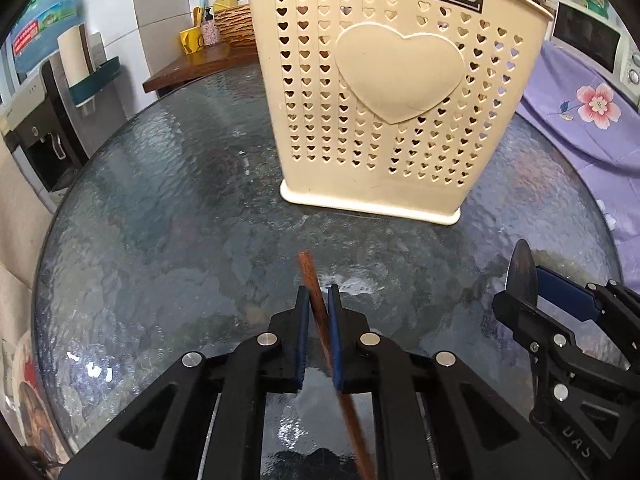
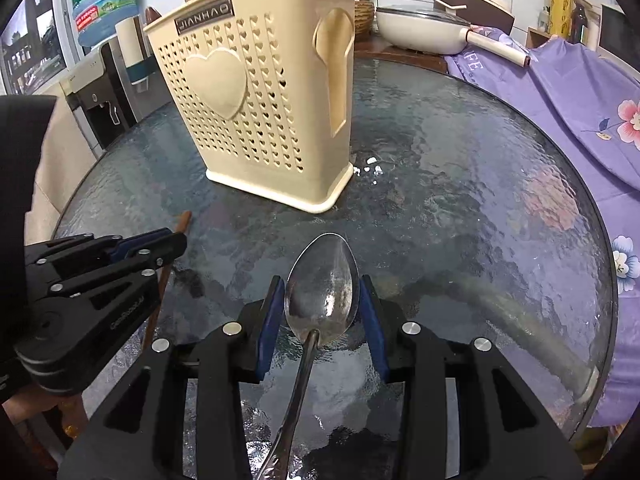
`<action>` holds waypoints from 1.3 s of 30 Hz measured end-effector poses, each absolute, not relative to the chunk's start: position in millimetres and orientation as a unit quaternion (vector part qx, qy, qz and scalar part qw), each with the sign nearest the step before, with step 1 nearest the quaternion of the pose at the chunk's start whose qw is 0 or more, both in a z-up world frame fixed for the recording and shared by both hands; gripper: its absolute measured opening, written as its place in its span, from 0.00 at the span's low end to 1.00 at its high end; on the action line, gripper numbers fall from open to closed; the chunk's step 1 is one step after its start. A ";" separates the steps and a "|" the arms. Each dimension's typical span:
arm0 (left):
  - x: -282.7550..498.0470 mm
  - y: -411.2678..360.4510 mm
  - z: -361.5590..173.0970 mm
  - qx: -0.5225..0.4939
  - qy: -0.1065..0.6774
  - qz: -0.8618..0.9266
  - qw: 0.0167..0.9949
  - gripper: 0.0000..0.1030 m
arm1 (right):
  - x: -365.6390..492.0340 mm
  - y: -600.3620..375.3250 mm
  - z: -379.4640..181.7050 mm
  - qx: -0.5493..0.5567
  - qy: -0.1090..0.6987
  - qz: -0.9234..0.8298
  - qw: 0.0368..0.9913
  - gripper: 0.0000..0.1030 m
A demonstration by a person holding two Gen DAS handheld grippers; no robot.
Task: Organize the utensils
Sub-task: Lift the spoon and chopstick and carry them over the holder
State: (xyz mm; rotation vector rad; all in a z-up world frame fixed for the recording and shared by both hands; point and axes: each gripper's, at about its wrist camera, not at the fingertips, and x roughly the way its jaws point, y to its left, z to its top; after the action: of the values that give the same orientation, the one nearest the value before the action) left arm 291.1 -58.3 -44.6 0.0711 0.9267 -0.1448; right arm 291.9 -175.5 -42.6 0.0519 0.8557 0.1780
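**Left wrist view: chopstick and spoon held short of the holder**

Left wrist view shows my left gripper [image 1: 318, 296] clamped on a brown chopstick [image 1: 316, 300], just in front of the cream utensil holder [image 1: 400, 92] that stands on the glass table [image 1: 160, 200]. The stick crosses the pads at a slant, only its tip poking out toward the holder. My right gripper [image 2: 322, 284], in front of the holder and to the right, pinches a metal spoon [image 2: 320, 288] by the edges of its bowl, handle trailing back under my hand.

Both grips look risky to me. A slanted stick may pivot on lifting and miss the holder's rim. Smooth curved metal gripped edge-on could twist or slip free onto the glass. Utensils already standing in the holder may block an entry, and a nudge could tip it.
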 end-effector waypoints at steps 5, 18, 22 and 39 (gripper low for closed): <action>285.1 -55.1 -26.2 0.025 0.420 -0.084 0.903 0.07 | 286.1 -179.4 -32.0 0.040 0.396 0.107 0.911 0.37; 233.1 -30.6 73.1 -0.026 0.304 -0.130 0.943 0.07 | 260.7 -177.8 26.6 0.048 0.335 0.150 0.929 0.37; 217.7 -27.5 88.8 -0.038 0.282 -0.147 0.947 0.07 | 250.5 -171.9 40.9 0.047 0.329 0.166 0.929 0.37; 195.3 -25.3 115.4 -0.034 0.239 -0.157 0.958 0.07 | 229.5 -170.3 73.0 0.034 0.288 0.184 0.939 0.37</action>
State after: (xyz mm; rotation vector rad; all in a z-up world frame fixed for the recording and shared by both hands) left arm 195.3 -25.3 115.4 -0.0683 0.4839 -0.3178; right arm 229.5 -170.3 73.0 0.0696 0.5886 0.3754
